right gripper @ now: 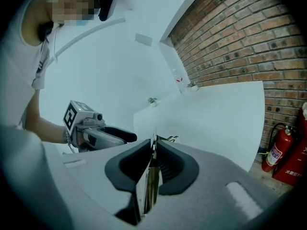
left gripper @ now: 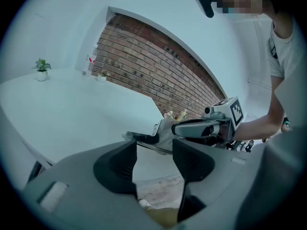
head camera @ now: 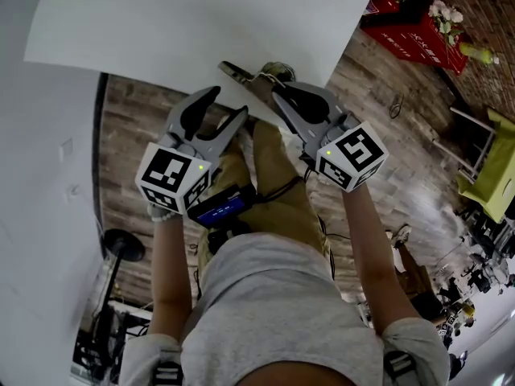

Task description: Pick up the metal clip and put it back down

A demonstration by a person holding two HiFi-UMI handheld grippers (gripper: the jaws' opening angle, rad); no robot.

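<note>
The metal clip (head camera: pixel 240 76) is a long, flat, silvery piece held in the air just over the near edge of the white table (head camera: pixel 161 22). My right gripper (head camera: pixel 272 93) is shut on it, and its end sticks out to the upper left. In the right gripper view the clip (right gripper: pixel 149 176) stands edge-on, pinched between the dark pads. My left gripper (head camera: pixel 227 104) is open beside it, with nothing between its fingers. In the left gripper view the clip (left gripper: pixel 152 140) hangs just beyond my open left gripper (left gripper: pixel 154 150).
A wooden floor lies below the table edge. A red crate (head camera: pixel 414 24) with flowers stands at the far right, with a yellow-green chair (head camera: pixel 492 167) nearby. A black stand base (head camera: pixel 122 244) is at the lower left. A red fire extinguisher (right gripper: pixel 278 150) stands by the brick wall.
</note>
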